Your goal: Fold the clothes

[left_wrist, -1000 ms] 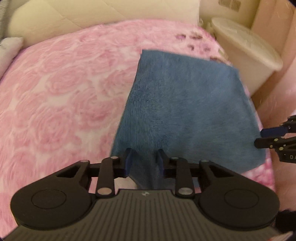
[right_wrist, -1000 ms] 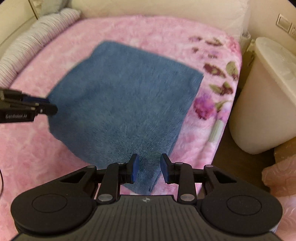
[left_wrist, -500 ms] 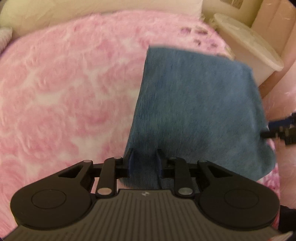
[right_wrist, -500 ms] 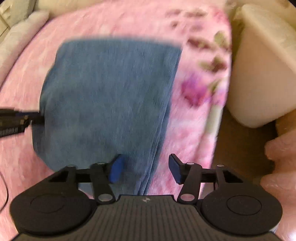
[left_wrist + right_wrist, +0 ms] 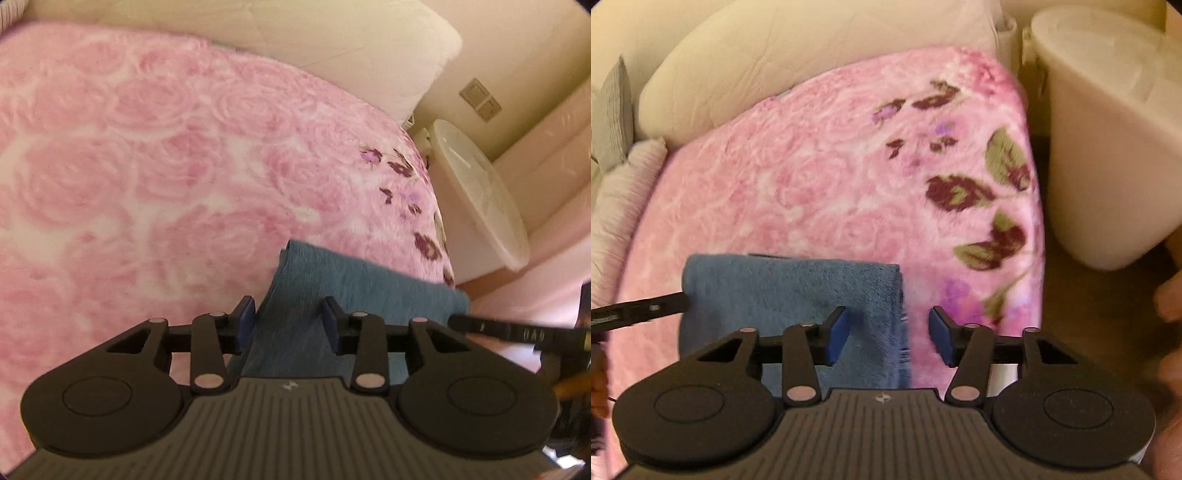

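Note:
A blue fleece towel lies folded in a low band on the pink blanket, close in front of both grippers. My left gripper straddles its left end. The jaws are opening, the cloth sits loosely between the pads, and a sliver of gap shows at the left pad. In the right wrist view the towel has its right edge between the fingers of my right gripper. Those jaws are closing, with the right pad still clear of the cloth. Each gripper's fingers show at the edge of the other's view.
The pink rose blanket covers the bed, with a flower-print border along its right edge. A cream pillow lies at the head. A white lidded bin stands on the floor beside the bed's right edge. A ribbed cushion is at left.
The towel, spread out wide before, is now doubled over into a short folded band near me. Both grippers swung with it, and both sets of jaws stand wider than a second ago.

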`<state>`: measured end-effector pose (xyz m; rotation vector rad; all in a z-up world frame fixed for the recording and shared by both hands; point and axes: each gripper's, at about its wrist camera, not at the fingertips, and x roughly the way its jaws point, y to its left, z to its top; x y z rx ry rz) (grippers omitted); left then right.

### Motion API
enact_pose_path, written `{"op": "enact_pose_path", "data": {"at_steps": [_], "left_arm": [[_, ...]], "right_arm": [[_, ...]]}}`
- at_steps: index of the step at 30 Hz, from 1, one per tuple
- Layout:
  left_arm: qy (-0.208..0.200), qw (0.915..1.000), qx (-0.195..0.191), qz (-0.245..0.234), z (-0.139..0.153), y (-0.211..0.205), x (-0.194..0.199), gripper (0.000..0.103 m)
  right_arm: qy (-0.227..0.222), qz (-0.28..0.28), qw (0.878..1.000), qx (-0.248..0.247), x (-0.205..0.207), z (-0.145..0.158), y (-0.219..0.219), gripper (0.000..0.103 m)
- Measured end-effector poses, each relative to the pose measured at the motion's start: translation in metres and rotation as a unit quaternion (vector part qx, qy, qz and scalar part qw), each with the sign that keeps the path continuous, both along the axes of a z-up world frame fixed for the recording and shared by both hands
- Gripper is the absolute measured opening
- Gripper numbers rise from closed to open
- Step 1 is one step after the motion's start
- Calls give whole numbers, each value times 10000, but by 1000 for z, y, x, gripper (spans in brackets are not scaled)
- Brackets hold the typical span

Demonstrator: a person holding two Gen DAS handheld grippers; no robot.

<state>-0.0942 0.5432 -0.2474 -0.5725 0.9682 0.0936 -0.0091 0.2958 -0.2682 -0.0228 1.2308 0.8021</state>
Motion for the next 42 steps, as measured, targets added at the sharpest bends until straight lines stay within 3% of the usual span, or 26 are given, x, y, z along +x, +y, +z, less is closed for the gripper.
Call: {"op": "enact_pose_path", "data": {"at_steps": [2,4,11,15,21,25,32,42], "left_arm": [[-3,9999,-140,40,-8,1,10,23],[-56,9999,19,-116,-7,-5,20,21],[-40,9985,448,-309,-33,-16,53,23],[-98,9997,116,166,-51,-7,51,26],[87,9981,611,-67,-33,-17,56,27],[150,9968,785,39,-23,-21,48,26],[230,9953,904,259,-10,-29,29,26],[363,9920,1119,461,6,-36,-12,24]], "right_arm": [[-9,63,9999,130,0,1,0,8],[-96,-7,9998,194,1,3,-3,5],[-379,-278,9988,-111,5,-18,2,4],[-523,69,9967,-614,12,-31,25,9],[-251,303,9930,-1112,20,-23,42,13],[-385,405,9898,-1312,13,-19,51,17],[-500,498,9883,-1356,7,-12,53,19],[-751,629,9853,-1400,1,-5,49,32]]}}
